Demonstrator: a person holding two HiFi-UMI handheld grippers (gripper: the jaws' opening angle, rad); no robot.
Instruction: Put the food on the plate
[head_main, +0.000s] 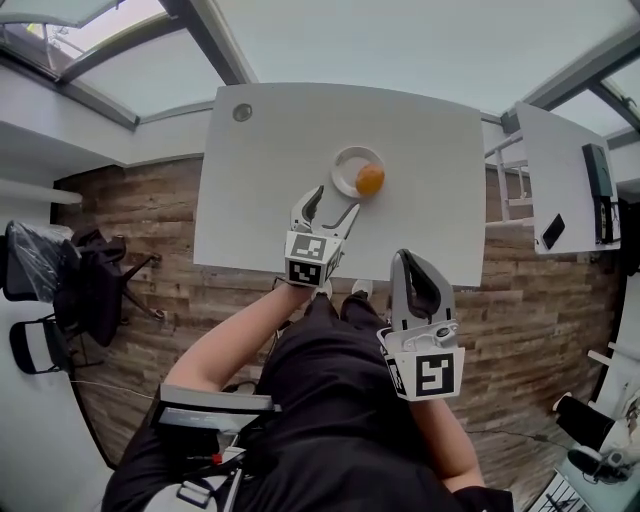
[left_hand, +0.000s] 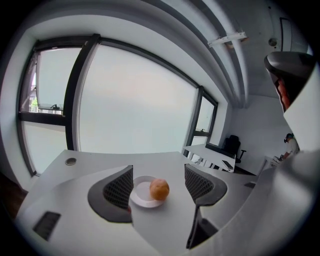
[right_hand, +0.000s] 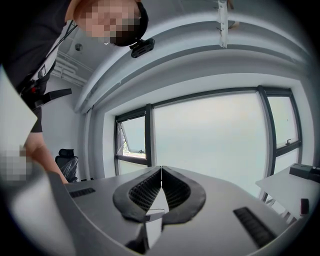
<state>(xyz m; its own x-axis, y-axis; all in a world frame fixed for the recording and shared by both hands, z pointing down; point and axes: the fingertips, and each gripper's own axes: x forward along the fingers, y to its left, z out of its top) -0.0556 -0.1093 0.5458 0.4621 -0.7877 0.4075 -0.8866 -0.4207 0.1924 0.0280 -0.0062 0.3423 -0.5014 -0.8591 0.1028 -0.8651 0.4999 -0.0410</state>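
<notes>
**Orange-brown food (head_main: 370, 179) on the white plate (head_main: 347, 162), both tools empty**

One piece of food, one plate and two tools are in sight. The food is a single roundish lump. It looks about as wide as it is tall, so no long axis or pointing direction can be told. It rests on the plate, towards the rim on the person's right. The plate stands on the white surface (head_main: 260, 190), past its middle.

The left tool (head_main: 333, 202) is held over the surface with its jaws spread wide and nothing between them. In the left gripper view the plate and food lie ahead, framed in the gap between the two pads and beyond their tips, apart from both. In the head view the food lies just past the tips, a little to the right.

The right tool (head_main: 412, 258) is held back near the person's body, at the near edge of the surface and well apart from the plate. Its jaws are pressed together on nothing.
</notes>
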